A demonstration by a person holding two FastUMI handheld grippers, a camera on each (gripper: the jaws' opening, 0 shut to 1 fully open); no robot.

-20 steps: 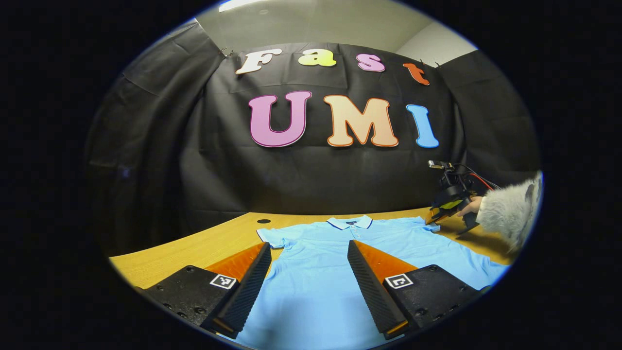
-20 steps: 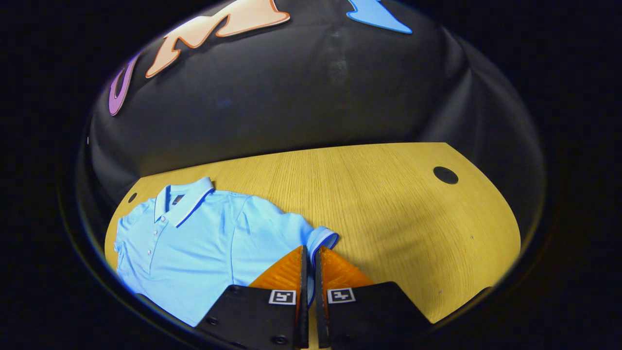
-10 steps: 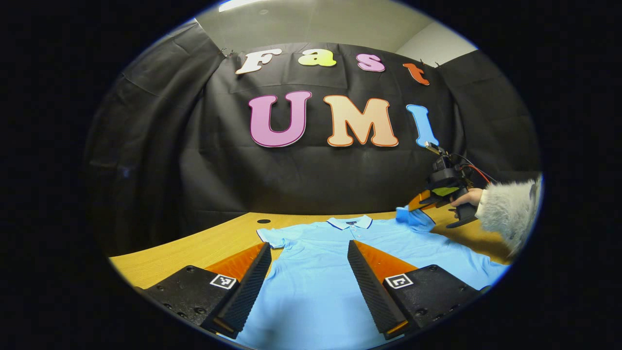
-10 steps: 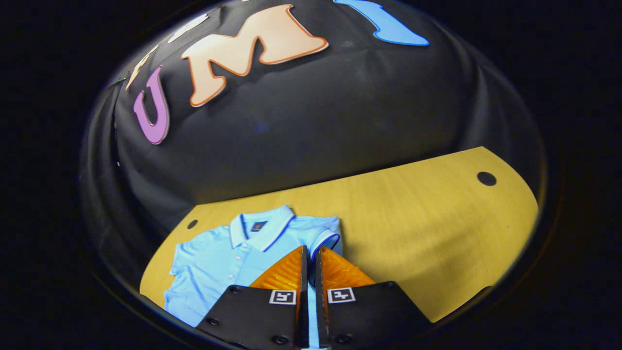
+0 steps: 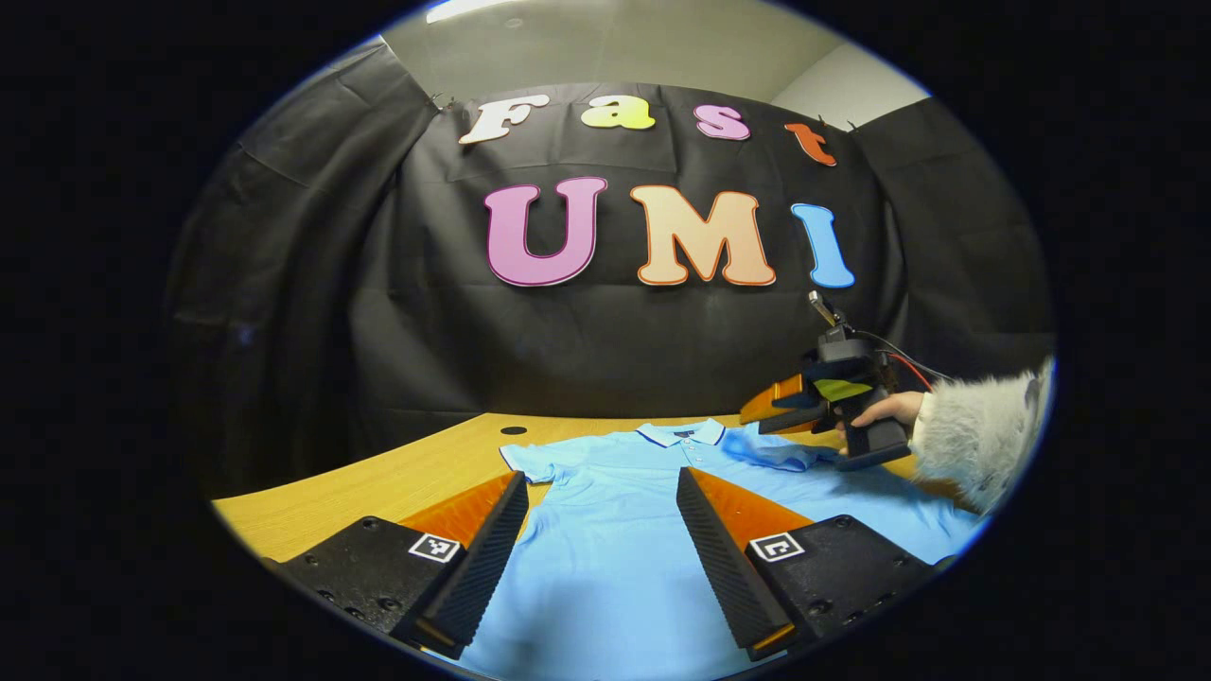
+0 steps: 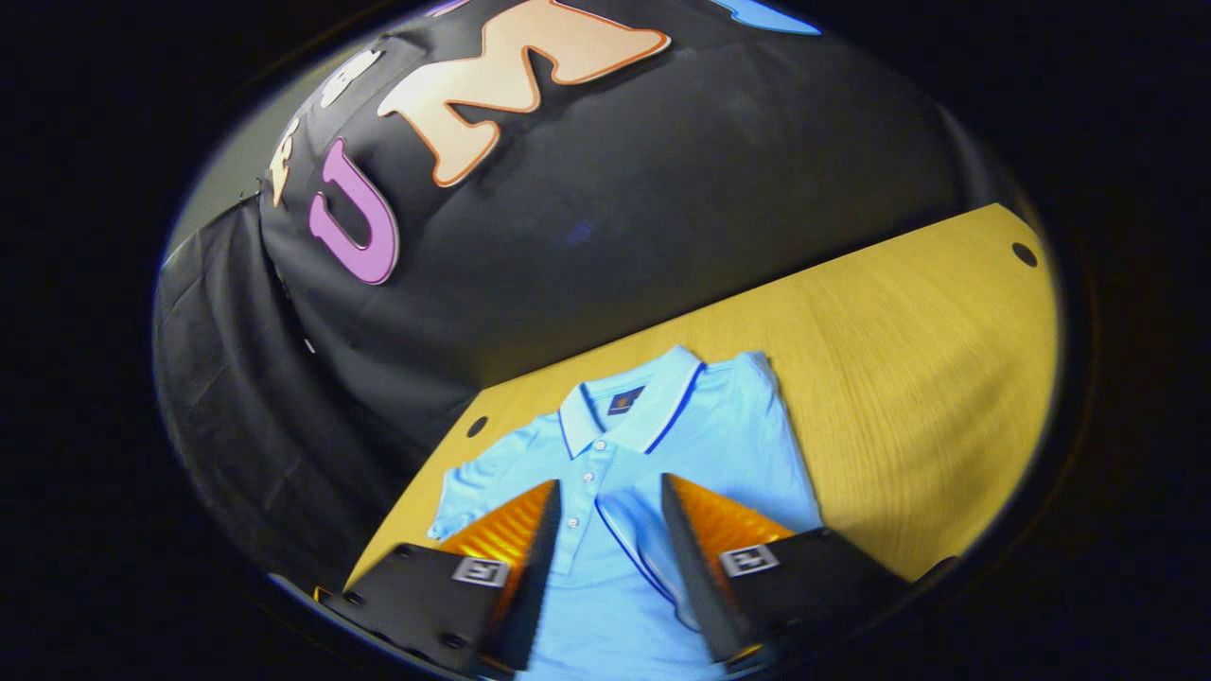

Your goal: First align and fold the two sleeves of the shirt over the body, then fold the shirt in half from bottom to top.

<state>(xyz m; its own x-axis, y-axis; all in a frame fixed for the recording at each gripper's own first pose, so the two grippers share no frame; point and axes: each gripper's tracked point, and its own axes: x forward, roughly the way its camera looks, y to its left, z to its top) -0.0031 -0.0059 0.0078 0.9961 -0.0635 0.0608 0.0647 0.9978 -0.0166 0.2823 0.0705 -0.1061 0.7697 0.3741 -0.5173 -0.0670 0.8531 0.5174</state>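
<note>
Black cloth is hanging behind a wooden table (image 6: 908,322), and the light blue polo shirt (image 5: 615,558) is lying flat on it, front up, collar (image 6: 629,416) toward the wall, hem toward whoever is holding the tools. One sleeve (image 6: 643,549) is lying folded inward across the chest, its banded cuff resting just beside the button placket, which suits the first step of the task: that side is now tucked over the body. The other sleeve (image 5: 530,462) is stretching out flat on the wood, not yet folded. The right gripper (image 6: 601,501) is hovering just above the folded sleeve with its fingers apart, gripping nothing, so I judge the cloth has been let go to settle where it belongs. In the left gripper view, a hand (image 5: 885,411) in a fluffy pale cuff is holding that tool over the shirt's shoulder. The left gripper (image 5: 601,511) is waiting low over the shirt's lower body, fingers wide apart and empty, probably placed to take the spread sleeve next.
</note>
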